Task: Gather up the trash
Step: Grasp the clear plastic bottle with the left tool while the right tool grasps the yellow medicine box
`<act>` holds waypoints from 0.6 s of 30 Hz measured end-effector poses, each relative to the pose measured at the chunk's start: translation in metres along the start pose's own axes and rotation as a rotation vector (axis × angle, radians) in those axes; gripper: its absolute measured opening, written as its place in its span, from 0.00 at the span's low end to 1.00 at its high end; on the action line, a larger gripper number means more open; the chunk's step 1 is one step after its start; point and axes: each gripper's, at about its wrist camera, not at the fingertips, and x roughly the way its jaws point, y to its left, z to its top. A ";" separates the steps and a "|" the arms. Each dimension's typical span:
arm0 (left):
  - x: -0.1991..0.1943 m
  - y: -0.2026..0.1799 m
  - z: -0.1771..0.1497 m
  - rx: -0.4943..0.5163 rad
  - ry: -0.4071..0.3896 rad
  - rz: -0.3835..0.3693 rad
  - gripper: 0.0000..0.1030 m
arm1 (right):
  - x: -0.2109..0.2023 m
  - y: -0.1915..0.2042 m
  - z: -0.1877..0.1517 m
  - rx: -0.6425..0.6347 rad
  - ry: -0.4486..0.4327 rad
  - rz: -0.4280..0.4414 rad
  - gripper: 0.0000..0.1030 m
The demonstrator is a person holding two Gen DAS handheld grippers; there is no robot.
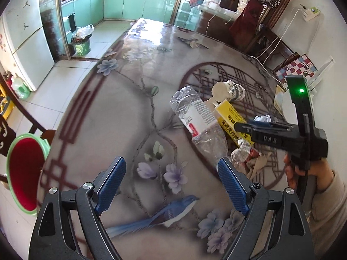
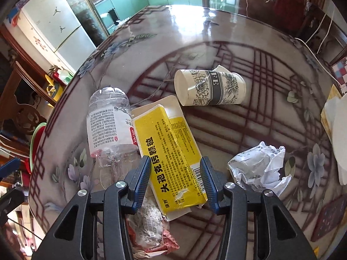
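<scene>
The left gripper (image 1: 171, 184) is held with its blue pads spread wide over the painted table (image 1: 121, 117); nothing lies between them, only the printed blue bird (image 1: 171, 212) and lilac blossoms beneath. The right gripper (image 2: 176, 181) is seen straddling the near end of a flattened yellow carton (image 2: 171, 151). A barcode and black Chinese characters are printed along the carton. Whether the pads actually press its edges cannot be told from either view, since the carton appears to lie flat on the table under them.

Just below the right gripper a crumpled red-and-white wrapper (image 2: 149, 227) is found, with small print too fine to read. To the carton's left, touching it, a crushed clear plastic bottle (image 2: 108, 127) lies on its side, its white label covered in tiny text with a red logo patch. To the right, apart from the carton, a ball of crumpled white paper (image 2: 260, 166) rests.

Farther off, a paper cup (image 2: 208, 86) lies tipped over, decorated with black flower drawings and a grey band on which the letters "FE" can be read. In the left view, "DAS" is embossed on the right tool's body, held in a hand (image 1: 303, 169).

Beyond the table edge, a green bin (image 1: 81, 47) lined with a bag stands on the kitchen floor, and a fridge (image 1: 28, 43) bears two jumping-figure stickers.
</scene>
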 end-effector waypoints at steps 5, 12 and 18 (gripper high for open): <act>0.035 -0.019 0.021 -0.039 0.037 -0.015 0.84 | 0.007 0.002 -0.002 -0.054 0.032 0.003 0.49; 0.072 -0.039 0.035 -0.056 0.093 0.021 0.84 | 0.006 -0.024 -0.008 0.005 0.019 0.037 0.24; 0.103 -0.047 0.041 -0.070 0.145 0.036 0.84 | -0.006 -0.033 -0.012 0.021 -0.014 0.058 0.23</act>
